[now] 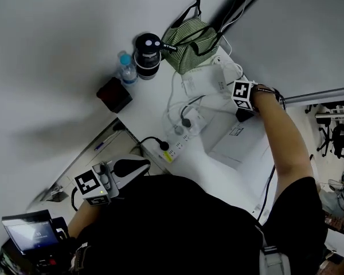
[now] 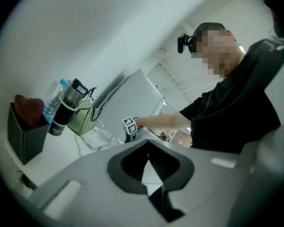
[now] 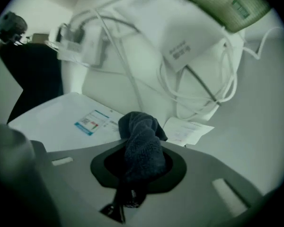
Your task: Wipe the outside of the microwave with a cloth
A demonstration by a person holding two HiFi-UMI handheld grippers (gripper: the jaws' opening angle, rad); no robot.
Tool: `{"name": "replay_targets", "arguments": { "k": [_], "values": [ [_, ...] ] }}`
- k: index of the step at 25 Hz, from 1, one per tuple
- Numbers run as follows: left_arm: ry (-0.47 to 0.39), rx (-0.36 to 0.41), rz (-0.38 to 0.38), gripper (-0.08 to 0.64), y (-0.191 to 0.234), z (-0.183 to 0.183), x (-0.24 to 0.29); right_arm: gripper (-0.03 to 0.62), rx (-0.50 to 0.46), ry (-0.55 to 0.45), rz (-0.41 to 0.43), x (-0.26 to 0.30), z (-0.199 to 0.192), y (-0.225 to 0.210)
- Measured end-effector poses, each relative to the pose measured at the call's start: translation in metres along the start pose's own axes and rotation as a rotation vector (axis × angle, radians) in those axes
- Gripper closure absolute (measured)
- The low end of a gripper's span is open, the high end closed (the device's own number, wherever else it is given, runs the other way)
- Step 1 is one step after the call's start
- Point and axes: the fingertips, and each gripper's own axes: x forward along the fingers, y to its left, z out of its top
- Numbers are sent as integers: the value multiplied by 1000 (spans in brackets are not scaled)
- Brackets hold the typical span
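On top of the white microwave, at its far edge: right gripper, arm stretched out over the desk. Its own view shows the fingers pinching a dark blue cloth; the cloth bunches up out of the fingers and pokes forward above the microwave's top panel, just past a printed sticker. Whether the cloth touches the panel, I cannot tell.

Just beyond the cloth: a paper slip, a white adapter with looped white cables, and the green striped bag behind them.

Left gripper hangs low and close to my operator's body, well apart from the microwave. Fingers pressed together at the tips, nothing between them. Its camera looks across the desk toward the right gripper's marker cube.

Other desk items, far-left cluster: black tumbler, clear water bottle with blue cap just beside it, dark box nearer me. A white power strip with a black plug lies between that cluster and the microwave.
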Motion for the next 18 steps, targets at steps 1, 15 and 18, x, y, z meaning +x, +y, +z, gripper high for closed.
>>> {"name": "replay_targets", "arguments": {
  "k": [1, 15, 18],
  "values": [
    [-4, 6, -16, 557, -1, 2, 4, 528, -1, -64, 7, -25, -6, 7],
    [-26, 22, -112, 557, -22, 22, 14, 528, -61, 24, 32, -48, -20, 66],
    [-39, 9, -42, 557, -18, 17, -6, 529, -91, 69, 81, 4, 18, 67]
  ]
}}
